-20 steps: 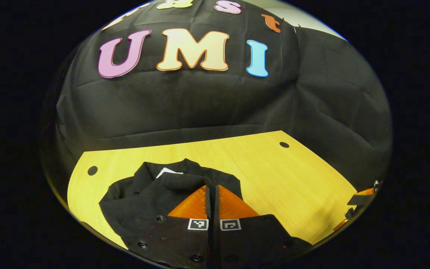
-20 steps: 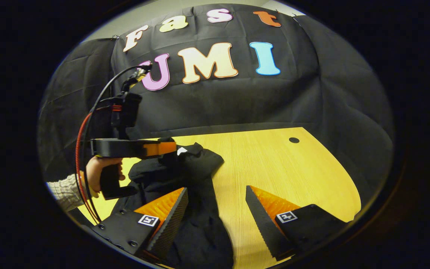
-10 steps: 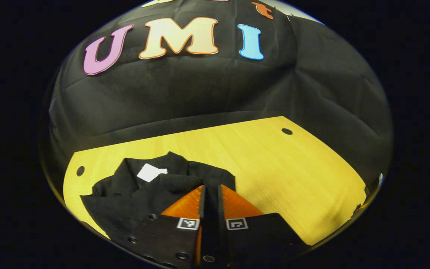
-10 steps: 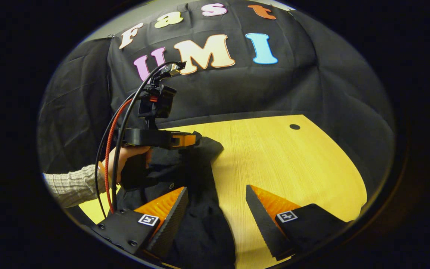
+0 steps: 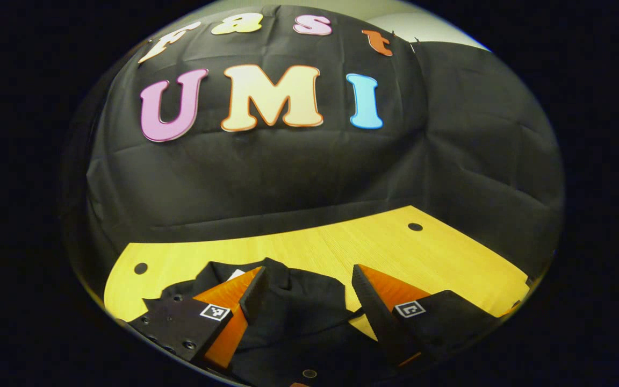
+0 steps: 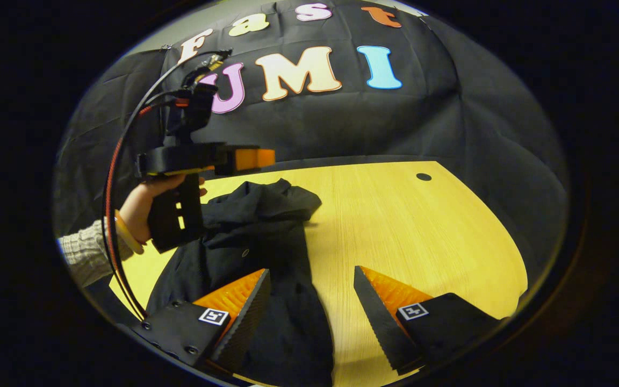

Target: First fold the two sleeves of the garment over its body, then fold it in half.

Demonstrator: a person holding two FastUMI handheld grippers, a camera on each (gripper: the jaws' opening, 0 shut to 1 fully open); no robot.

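Left gripper [image 5: 305, 282] jaws apart above garment [image 5: 299, 306]; right gripper [image 6: 312, 285] apart too, garment under its left finger.

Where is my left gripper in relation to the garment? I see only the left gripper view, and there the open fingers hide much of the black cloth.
Observer: In the right gripper view, the left gripper hangs in the air above the far end of the black garment and does not touch it.
Operator: Is the right gripper holding anything?
Observer: No. The right gripper is open and pinches nothing; the garment's near part lies below it.
Operator: How does the garment lie?
Observer: As a long crumpled heap on the left part of the wooden table, running from the near edge toward the wall.
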